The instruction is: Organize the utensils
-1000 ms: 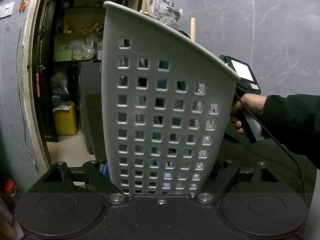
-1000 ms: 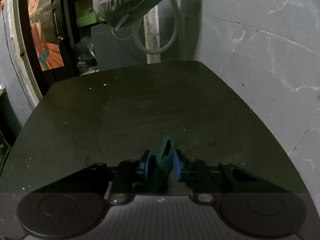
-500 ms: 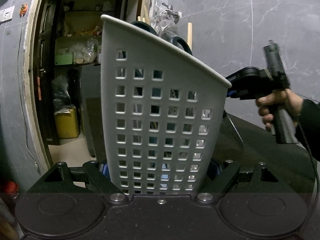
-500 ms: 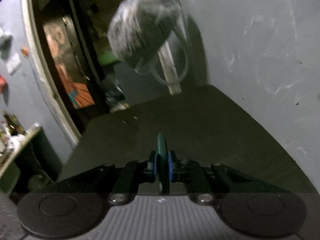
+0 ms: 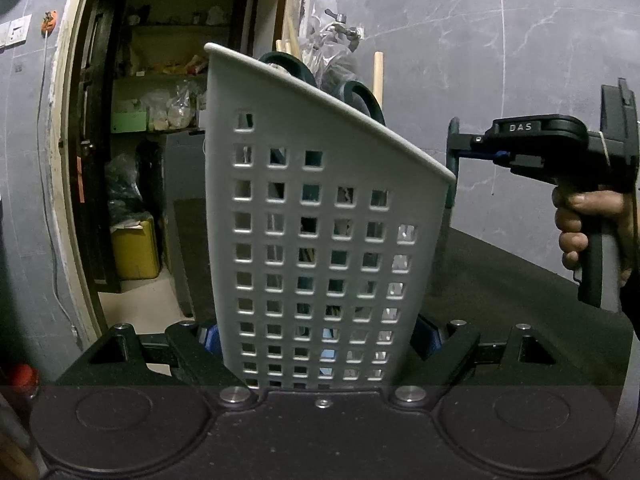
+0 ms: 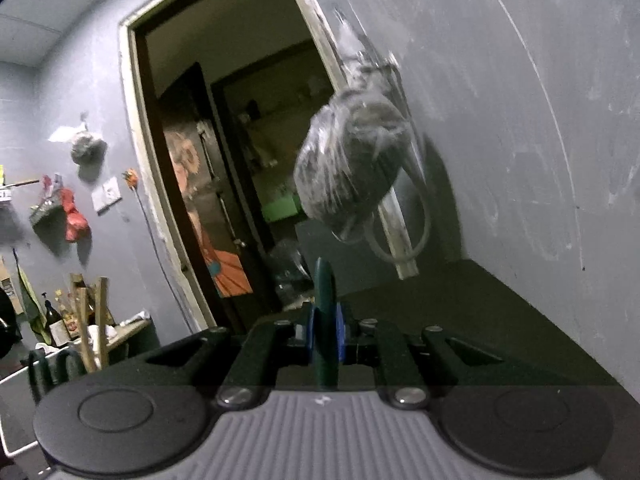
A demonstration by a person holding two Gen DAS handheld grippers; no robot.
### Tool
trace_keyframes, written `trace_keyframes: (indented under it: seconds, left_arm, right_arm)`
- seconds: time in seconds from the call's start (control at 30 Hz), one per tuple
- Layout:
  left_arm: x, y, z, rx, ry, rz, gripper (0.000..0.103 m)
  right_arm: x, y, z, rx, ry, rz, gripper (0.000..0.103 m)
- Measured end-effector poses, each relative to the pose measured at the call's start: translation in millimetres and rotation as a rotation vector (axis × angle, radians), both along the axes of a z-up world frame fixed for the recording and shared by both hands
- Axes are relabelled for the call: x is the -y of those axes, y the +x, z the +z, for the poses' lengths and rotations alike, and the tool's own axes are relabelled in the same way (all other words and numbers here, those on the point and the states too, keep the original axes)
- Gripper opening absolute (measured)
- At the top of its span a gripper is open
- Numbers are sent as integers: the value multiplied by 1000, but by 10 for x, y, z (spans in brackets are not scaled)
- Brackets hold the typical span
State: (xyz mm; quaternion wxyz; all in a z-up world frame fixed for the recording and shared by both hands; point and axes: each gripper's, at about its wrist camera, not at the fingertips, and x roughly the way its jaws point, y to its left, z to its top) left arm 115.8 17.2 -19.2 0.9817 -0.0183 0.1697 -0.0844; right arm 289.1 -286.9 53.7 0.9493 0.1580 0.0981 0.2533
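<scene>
Right claw (image 6: 324, 334): we see its blue pads (image 6: 340, 335) pinched on a thin dark green utensil (image 6: 323, 292), held edge-on; which kind we cannot tell, its lower end cut off behind the claw body. Beyond it the dark table (image 6: 500, 312), further off a blurred bagged bundle (image 6: 352, 168) hanging on the wall.

Left claw (image 5: 320, 336): jaws clamped around the foot of a white perforated holder (image 5: 316, 216). The holder fills our view; contents show only as dark handle loops (image 5: 360, 92) and a wooden stick (image 5: 378, 76) above its rim. To its right, a hand (image 5: 588, 228) carrying the other claw.
</scene>
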Motion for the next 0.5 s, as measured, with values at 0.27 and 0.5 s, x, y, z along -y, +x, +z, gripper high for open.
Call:
trace_keyframes:
  seconds: [0.27,0.5]
  left_arm:
    - [9,-5,-9,2,3,1,86]
    - [9,-6,-9,2,4,1,86]
  right_arm:
    - [-3,-306,-40,71,-12,20,11]
    - [-12,-511,-68,110,-48,34,11]
